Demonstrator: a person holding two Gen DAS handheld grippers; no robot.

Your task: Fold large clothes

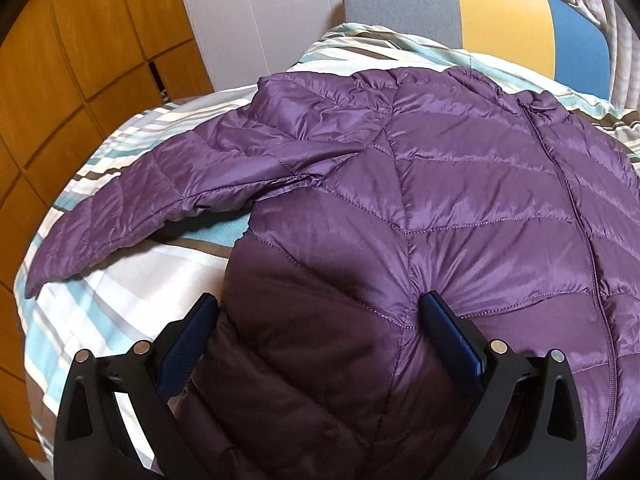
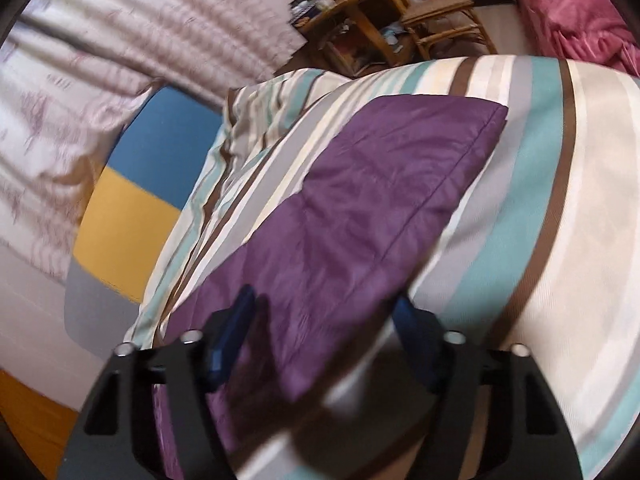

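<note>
A purple quilted jacket (image 1: 460,184) lies front up and zipped on the striped bed cover (image 1: 120,304), its one sleeve (image 1: 160,192) stretched out to the left. My left gripper (image 1: 319,298) stands open wide, straddling the jacket's near lower corner. Its right pad (image 1: 440,320) dents the fabric and its left pad (image 1: 200,324) sits beside the jacket's edge. In the blurred right wrist view the other purple sleeve (image 2: 380,184) lies flat on the cover (image 2: 560,200). My right gripper (image 2: 324,298) is open with the sleeve's near part between its fingers.
A grey, yellow and blue headboard (image 1: 500,20) stands behind the jacket. Wooden cupboard doors (image 1: 80,40) are on the left. A patterned white duvet (image 2: 120,40) is bunched by the headboard (image 2: 132,216). Beyond the bed are rattan furniture (image 2: 432,12) and a pink quilt (image 2: 572,12).
</note>
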